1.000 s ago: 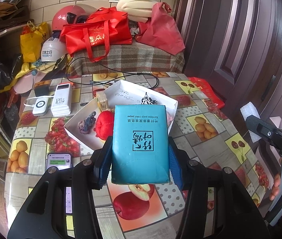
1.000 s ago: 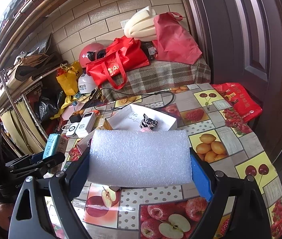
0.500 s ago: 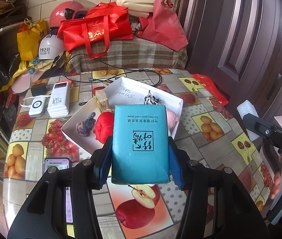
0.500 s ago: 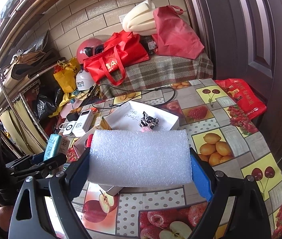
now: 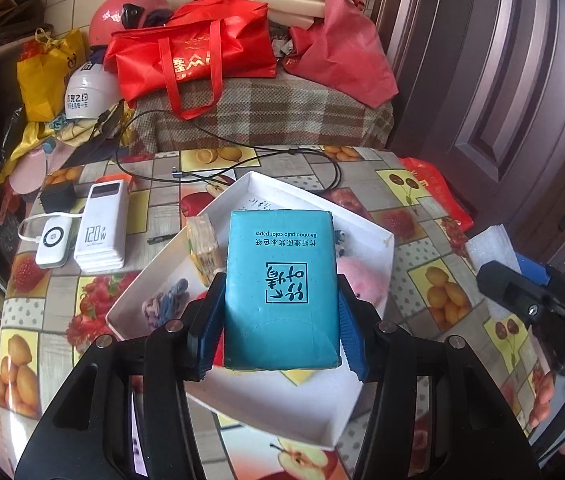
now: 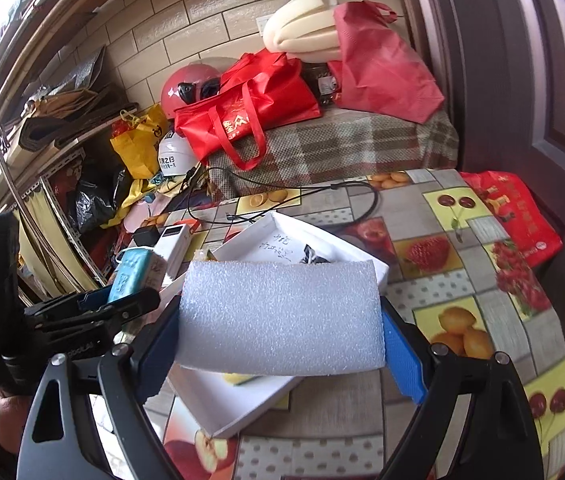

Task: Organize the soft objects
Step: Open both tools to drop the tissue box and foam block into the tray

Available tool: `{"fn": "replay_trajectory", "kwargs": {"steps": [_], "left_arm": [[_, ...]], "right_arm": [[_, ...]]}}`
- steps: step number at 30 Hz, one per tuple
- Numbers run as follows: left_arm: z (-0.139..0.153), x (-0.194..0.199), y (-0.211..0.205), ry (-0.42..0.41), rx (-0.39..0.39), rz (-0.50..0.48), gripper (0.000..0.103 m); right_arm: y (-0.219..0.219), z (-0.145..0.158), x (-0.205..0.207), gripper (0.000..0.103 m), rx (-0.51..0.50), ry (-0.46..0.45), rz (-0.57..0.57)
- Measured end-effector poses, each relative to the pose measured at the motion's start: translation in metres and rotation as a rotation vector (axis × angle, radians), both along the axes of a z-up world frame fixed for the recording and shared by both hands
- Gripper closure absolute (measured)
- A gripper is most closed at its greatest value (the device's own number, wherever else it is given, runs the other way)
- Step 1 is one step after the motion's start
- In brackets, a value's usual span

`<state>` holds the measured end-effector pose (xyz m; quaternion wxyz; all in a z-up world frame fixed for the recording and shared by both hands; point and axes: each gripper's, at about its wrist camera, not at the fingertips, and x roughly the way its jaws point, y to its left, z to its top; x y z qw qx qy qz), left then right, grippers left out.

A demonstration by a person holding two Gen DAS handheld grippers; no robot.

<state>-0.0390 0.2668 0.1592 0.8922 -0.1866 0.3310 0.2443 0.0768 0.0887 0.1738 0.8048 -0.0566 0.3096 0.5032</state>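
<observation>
Left gripper: clamped on tissue pack, held over box.
Right gripper: clamped on foam, held above box's near corner.
Box: sat mid-table.
Risk: crowded box; dropped items likely to snag rim, spill over.
Left view only: pink plush, hair ties.
Right view only: shelving.

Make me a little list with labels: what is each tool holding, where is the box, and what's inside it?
left tool: shut on the blue tissue pack, held above the white box
right tool: shut on the white foam block, also over the box
box place: on the fruit-print tablecloth
inside box: pink fluffy thing, hair ties, a small yellowish pack
beside box: white power bank
</observation>
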Motion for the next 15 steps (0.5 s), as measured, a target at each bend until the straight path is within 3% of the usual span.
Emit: {"fn": "replay_trajectory", "kwargs": {"steps": [6,9,15], "left_arm": [[-0.022,0.023,0.022,0.005,-0.060,0.013,0.052],[-0.034,0.036,0.033,0.052,-0.049,0.025,0.052],[-0.053,0.052,0.059,0.130,-0.026,0.068,0.052]], "right_arm": [[0.034,-0.033,0.026,0.013,-0.034,0.077,-0.007],[0.053,-0.050,0.033,0.013,-0.063,0.111,-0.003],[0.088,-0.075,0.036,0.013,-0.124,0.095,0.020]]}}
